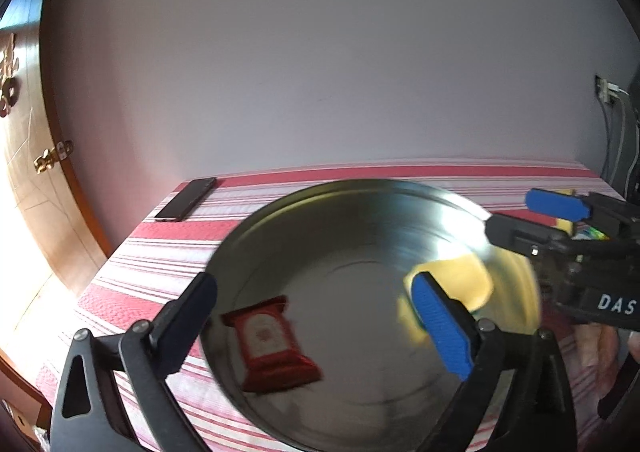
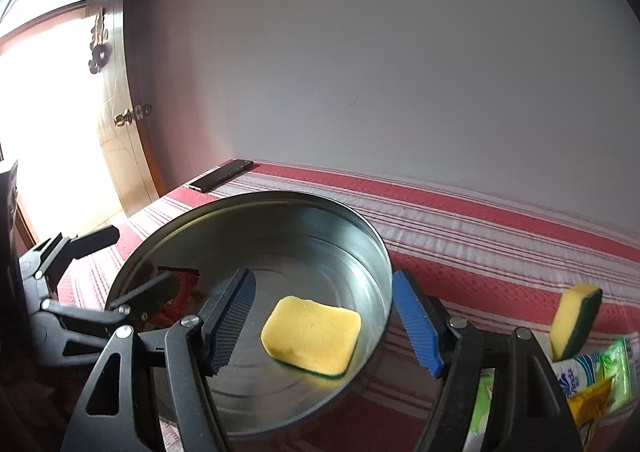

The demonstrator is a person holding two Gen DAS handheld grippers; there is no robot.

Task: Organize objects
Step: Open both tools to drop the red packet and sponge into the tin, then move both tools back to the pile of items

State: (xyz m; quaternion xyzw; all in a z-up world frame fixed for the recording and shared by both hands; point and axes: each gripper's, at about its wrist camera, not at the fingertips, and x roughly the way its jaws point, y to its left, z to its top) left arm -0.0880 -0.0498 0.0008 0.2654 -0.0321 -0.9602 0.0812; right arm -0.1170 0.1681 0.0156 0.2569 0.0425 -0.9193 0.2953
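- Round metal pan [image 2: 372,248]: upright on the striped cloth.
- Yellow sponge [image 2: 312,336]: flat inside, toward 4 o'clock.
- Red sachet [image 1: 272,344]: flat inside, toward 8 o'clock.
- Second sponge [image 2: 574,320]: outside at 3 o'clock, on edge.

We see a flat black phone [image 2: 221,181] lying at the far corner of the red-and-white striped tablecloth [image 2: 500,236]. Behind it stand a plain pale wall [image 2: 380,52] and a brown wooden door [image 2: 124,156].

Steel pan [image 1: 360,236] on striped cloth [image 1: 160,252]: red packet [image 1: 272,344], yellow sponge [image 1: 472,280] inside; left gripper [image 1: 316,328] spread wide, empty
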